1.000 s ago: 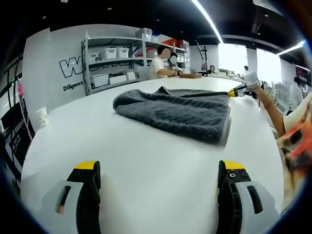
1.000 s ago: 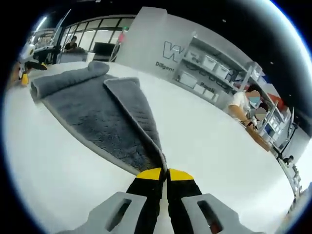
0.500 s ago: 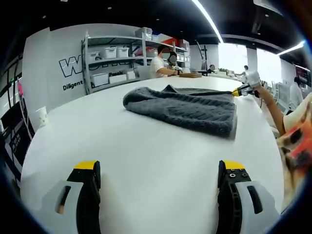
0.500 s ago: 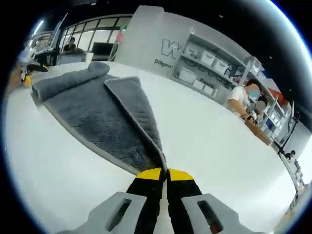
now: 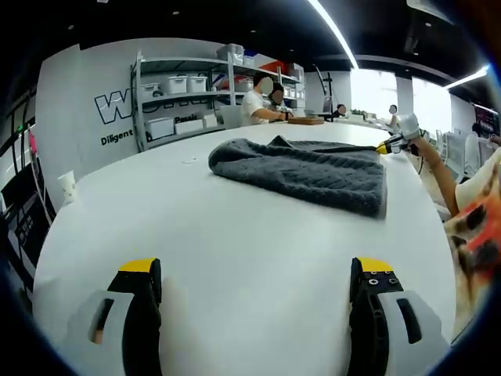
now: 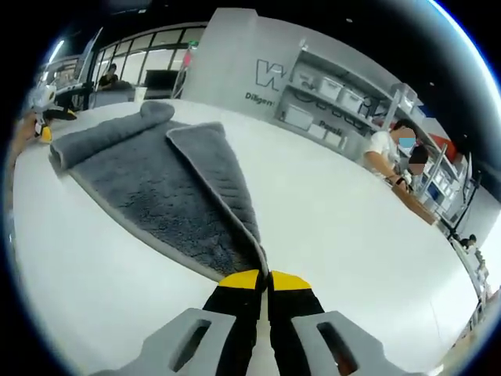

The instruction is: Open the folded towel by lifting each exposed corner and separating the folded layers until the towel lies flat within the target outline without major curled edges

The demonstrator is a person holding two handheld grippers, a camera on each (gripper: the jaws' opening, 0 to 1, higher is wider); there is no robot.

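Right gripper [image 6: 263, 280] fingers pinch the grey towel [image 6: 156, 188] corner; left gripper [image 5: 254, 276] fingers are spread, towel well ahead on the bench [image 5: 235, 227].

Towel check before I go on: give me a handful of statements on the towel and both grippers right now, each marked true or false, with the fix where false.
1. The right gripper is shut on a corner of the grey towel. True.
2. The left gripper is holding the towel. False: its jaws stand wide apart over bare white table, with the towel lying farther off.
3. The towel lies flat and fully open. False: one layer is folded over into a pointed flap running to the right gripper, and the far edge is rolled up.
4. The towel rests on a white table. True.
5. A paper cup stands on the towel. False: it stands apart, near the table's left edge in the left gripper view.
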